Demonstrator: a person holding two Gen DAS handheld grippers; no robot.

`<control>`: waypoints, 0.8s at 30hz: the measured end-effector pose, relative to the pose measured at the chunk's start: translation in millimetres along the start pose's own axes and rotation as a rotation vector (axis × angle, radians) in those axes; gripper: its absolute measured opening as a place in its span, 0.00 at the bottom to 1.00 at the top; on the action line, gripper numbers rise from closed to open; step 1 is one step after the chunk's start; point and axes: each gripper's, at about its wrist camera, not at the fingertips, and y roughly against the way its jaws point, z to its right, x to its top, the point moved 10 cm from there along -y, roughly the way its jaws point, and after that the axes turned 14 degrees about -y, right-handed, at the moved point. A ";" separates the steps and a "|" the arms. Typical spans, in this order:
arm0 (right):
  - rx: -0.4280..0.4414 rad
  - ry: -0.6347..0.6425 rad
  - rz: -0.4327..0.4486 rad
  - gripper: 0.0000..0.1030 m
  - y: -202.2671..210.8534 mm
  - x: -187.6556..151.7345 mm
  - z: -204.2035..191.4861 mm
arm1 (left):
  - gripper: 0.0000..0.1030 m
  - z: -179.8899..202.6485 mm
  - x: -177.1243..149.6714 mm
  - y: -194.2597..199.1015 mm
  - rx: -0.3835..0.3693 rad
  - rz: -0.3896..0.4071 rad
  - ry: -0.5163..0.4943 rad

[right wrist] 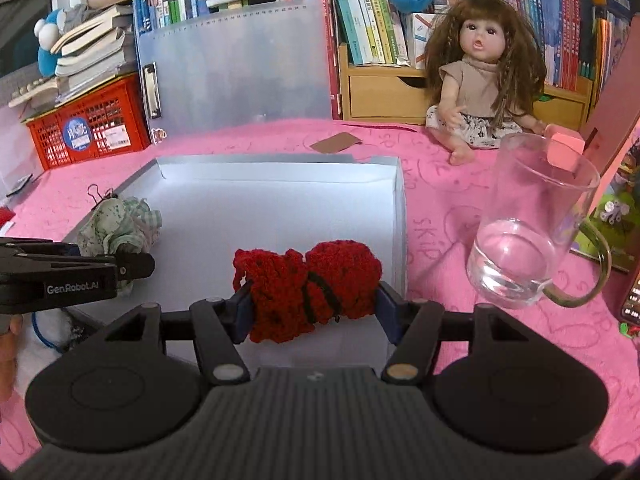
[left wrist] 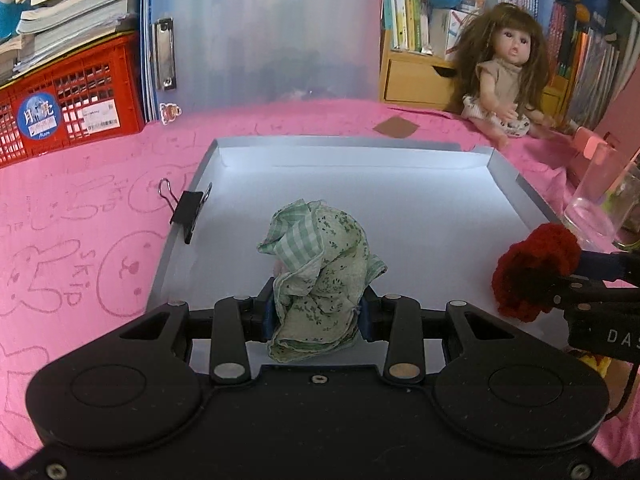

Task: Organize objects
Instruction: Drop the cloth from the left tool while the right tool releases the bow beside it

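Note:
My left gripper (left wrist: 318, 314) is shut on a crumpled green cloth (left wrist: 320, 264) with checked and floral print, held over the near part of a shallow white tray (left wrist: 352, 184). My right gripper (right wrist: 314, 306) is shut on a red knitted piece (right wrist: 308, 284) with a black strand, held over the tray's near right part (right wrist: 280, 200). The red piece also shows in the left wrist view (left wrist: 534, 270) at the tray's right edge. The cloth shows in the right wrist view (right wrist: 120, 228) at the tray's left edge.
A black binder clip (left wrist: 188, 210) is clipped on the tray's left rim. A glass mug (right wrist: 528, 232) stands right of the tray. A doll (right wrist: 480, 76) sits at the back right. A red crate (left wrist: 68, 108), a translucent clipboard (left wrist: 264, 40) and bookshelves line the back.

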 end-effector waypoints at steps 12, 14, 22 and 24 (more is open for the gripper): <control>-0.005 0.024 0.000 0.70 -2.1 -2.5 -5.2 | 0.50 4.8 -0.3 0.0 -0.004 -0.003 -0.022; 0.003 0.017 -0.001 0.76 -1.5 -2.7 -5.9 | 0.60 3.7 1.2 3.9 -0.007 0.013 -0.012; 0.007 0.070 0.065 0.82 18.7 4.9 -13.0 | 0.80 1.2 7.5 26.6 0.003 0.072 -0.020; 0.012 0.072 0.086 0.83 26.0 8.5 -13.9 | 0.81 0.8 8.4 33.8 0.002 0.085 -0.023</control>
